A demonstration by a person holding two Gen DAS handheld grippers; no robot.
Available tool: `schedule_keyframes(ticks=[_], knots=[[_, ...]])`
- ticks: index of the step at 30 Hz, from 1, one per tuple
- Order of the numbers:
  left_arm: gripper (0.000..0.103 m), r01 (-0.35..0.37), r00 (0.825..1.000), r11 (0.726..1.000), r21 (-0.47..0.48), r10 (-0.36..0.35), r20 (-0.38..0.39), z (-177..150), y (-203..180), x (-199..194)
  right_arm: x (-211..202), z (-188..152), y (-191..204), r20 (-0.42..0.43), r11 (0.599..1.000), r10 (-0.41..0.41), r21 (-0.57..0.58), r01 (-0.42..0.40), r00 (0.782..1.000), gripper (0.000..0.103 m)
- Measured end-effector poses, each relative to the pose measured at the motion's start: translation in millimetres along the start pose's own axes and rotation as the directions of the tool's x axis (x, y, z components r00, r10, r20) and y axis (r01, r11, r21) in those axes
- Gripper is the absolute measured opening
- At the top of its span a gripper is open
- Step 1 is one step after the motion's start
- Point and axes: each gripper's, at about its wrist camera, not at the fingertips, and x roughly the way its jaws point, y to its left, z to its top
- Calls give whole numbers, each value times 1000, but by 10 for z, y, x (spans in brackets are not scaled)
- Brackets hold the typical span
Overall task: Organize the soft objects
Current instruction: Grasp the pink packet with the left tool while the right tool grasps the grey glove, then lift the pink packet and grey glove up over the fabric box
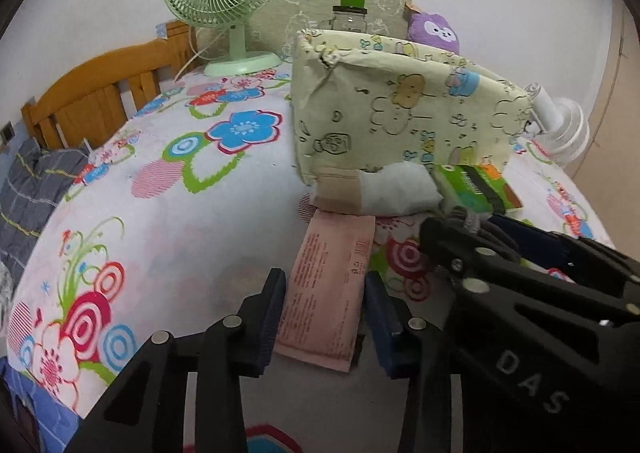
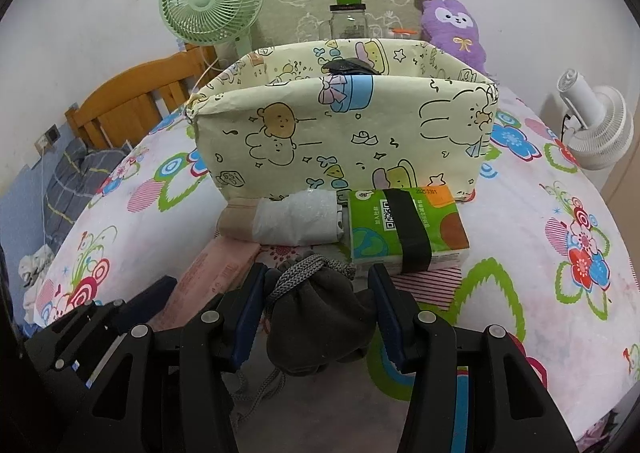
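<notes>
Floral bedsheet (image 2: 560, 293) supports the cream cartoon-print fabric bin (image 2: 344, 133) at 12 o'clock, positioned to receive items. Left gripper (image 1: 324, 305) straddles the pink flat packet (image 1: 328, 293), jaws released; right gripper (image 2: 316, 301) likewise brackets the grey drawstring pouch (image 2: 316, 313).

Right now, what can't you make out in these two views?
- Inside of the fabric bin: its front wall hides the bottom; only a dark item peeks over in the right wrist view.
- Pink packet: print too small in the left wrist view.
- Grey drawstring pouch: contents hidden.
</notes>
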Motion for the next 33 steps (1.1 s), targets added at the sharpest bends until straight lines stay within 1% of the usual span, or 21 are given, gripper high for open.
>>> schedule_keyframes(ticks=[7,13,24,33], knots=[[40,19,1000,1000,4,-19,21,-17,-147,-133,-97,-17,-34,17,1000,-1,6,1,1000,55],[40,16,998,1000,0,-16,53,33,-228,-263,-218,-28,-85,39,1000,4,17,-5,999,55],[40,23,995,1000,-12,-21,102,150,-356,-484,-533,88,-161,110,1000,4,25,-7,994,55],[40,13,989,1000,-24,-9,146,262,-434,-652,-752,195,-215,158,1000,6,25,-10,987,55]])
